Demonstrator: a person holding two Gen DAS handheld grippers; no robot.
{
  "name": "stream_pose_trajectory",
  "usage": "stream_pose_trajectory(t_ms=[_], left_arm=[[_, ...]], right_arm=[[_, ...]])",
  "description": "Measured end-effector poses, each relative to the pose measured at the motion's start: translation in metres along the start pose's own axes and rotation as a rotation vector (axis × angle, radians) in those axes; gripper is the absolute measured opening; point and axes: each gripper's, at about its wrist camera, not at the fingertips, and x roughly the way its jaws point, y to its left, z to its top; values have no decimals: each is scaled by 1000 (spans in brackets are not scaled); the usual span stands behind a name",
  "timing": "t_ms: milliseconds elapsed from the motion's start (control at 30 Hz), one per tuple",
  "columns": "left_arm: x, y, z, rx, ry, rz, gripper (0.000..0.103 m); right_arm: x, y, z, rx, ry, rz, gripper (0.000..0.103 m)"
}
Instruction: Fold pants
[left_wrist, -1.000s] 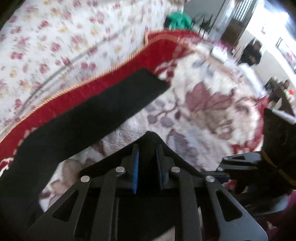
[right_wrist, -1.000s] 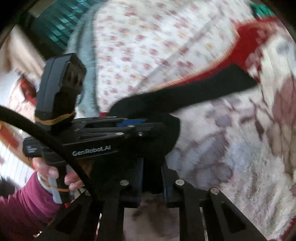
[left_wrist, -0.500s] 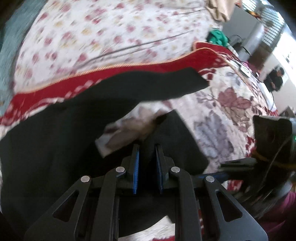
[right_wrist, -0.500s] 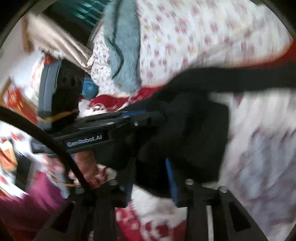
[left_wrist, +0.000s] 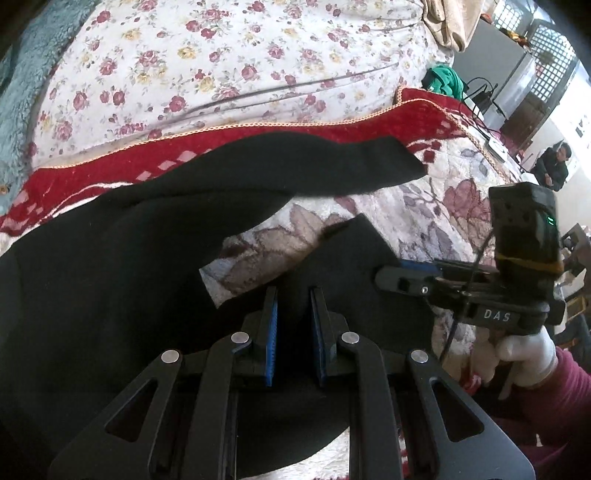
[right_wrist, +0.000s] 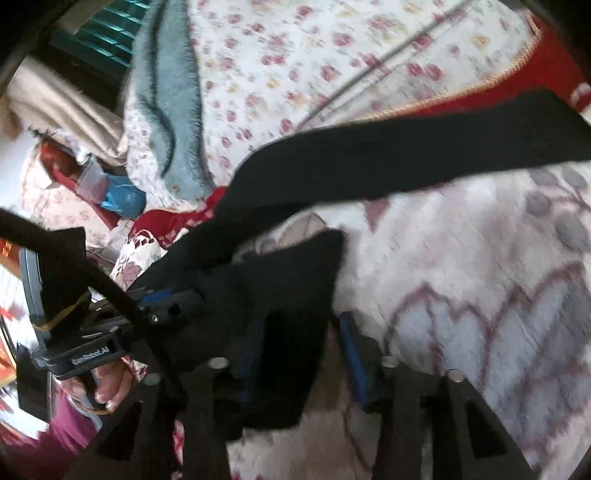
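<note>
**Black pants caught between both grippers on the blanket**

The black pants sprawl across the left and middle of the left wrist view, one leg stretching toward the upper right over the red border of the patterned blanket. A folded corner of the cloth sits at the frame's centre, running down between the blue pads of the left gripper; the fingers are drawn close and pinching that fold. At the right edge of the same view the right gripper comes in sideways, its tip touching the edge of the same fold, with a white-gloved hand on its handle.

In the right wrist view, somewhat blurred, the pants cross the upper middle as a long dark band, and a flap hangs down between the right gripper fingers. Those fingers stand visibly spread, cloth lying loose between them. A flowered sheet fills the top of both views.
</note>
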Motion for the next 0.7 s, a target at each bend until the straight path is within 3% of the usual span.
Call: stream_pose_trajectory(t_ms=[33, 200, 300, 367, 467, 567, 667, 700], left_arm=[[0, -2, 2, -2, 1, -6, 15], [-10, -37, 15, 54, -47, -65, 15], [-11, -69, 28, 94, -78, -126, 15], [-3, -90, 36, 110, -93, -150, 15], [26, -114, 43, 106, -71, -129, 15], [47, -118, 43, 76, -32, -81, 15], [51, -111, 34, 51, -5, -70, 31], [50, -110, 30, 55, 0, -66, 31]], right_arm=[[-5, 4, 0, -16, -3, 0, 12], [-69, 24, 2, -123, -136, -98, 11], [-110, 33, 2, -156, -168, -223, 11], [-133, 35, 1, -195, -178, -357, 11], [-140, 24, 2, -206, -169, -529, 11], [-116, -20, -5, -225, -72, -767, 11], [-87, -74, -13, -129, 91, -802, 23], [-99, -89, -11, -28, 56, -712, 23]])
